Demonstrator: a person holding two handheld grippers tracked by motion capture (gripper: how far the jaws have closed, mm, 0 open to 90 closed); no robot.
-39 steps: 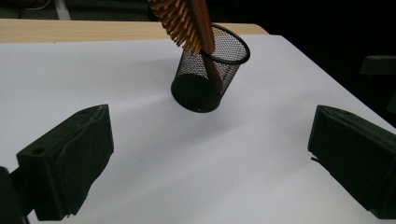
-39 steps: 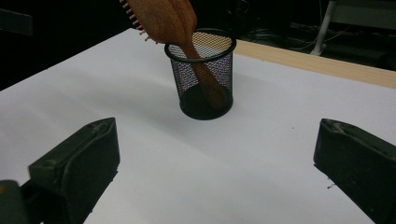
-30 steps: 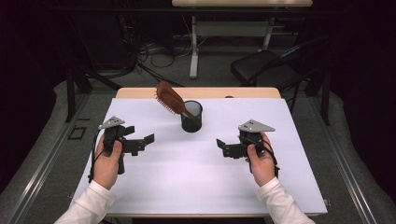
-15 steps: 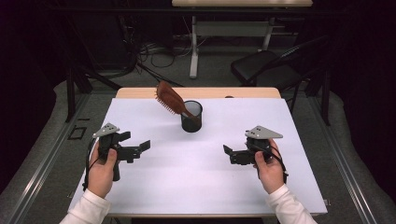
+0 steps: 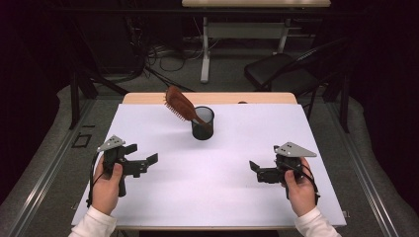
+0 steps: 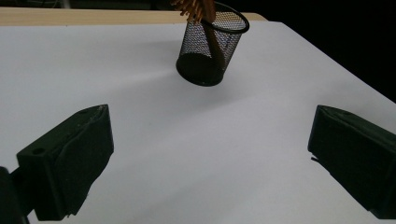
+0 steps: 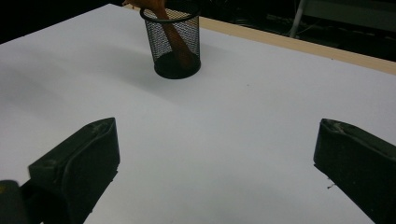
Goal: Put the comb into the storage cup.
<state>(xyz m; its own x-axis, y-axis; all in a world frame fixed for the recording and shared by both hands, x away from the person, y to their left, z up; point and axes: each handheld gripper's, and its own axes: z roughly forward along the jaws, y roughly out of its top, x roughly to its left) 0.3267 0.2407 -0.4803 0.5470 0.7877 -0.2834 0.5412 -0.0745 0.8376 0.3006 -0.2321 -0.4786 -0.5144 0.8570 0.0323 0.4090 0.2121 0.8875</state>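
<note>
I hold my left tongs [image 5: 148, 161] and my right tongs [image 5: 255, 169] low over the white table [image 5: 222, 197], each with its jaws spread wide and nothing between them. What I would go for is the brown hairbrush [image 5: 179, 104], which stands handle-down in the black mesh cup [image 5: 203, 124]. From both tongs the cup lies ahead and toward the middle: ahead and to the right of my left tongs, ahead and to the left of my right ones, with bare table between us. The brush's long axis is tilted, not upright; its handle goes down into the cup and its bristled head leans out over the rim toward my left side and away from me. In the left gripper view the cup [image 6: 212, 44] sits just above the gap between the jaws, and in the right gripper view the cup [image 7: 176, 41] sits up and left. I judge the left tongs the nearer to the leaning head, so they have the shorter, straighter reach.
</note>
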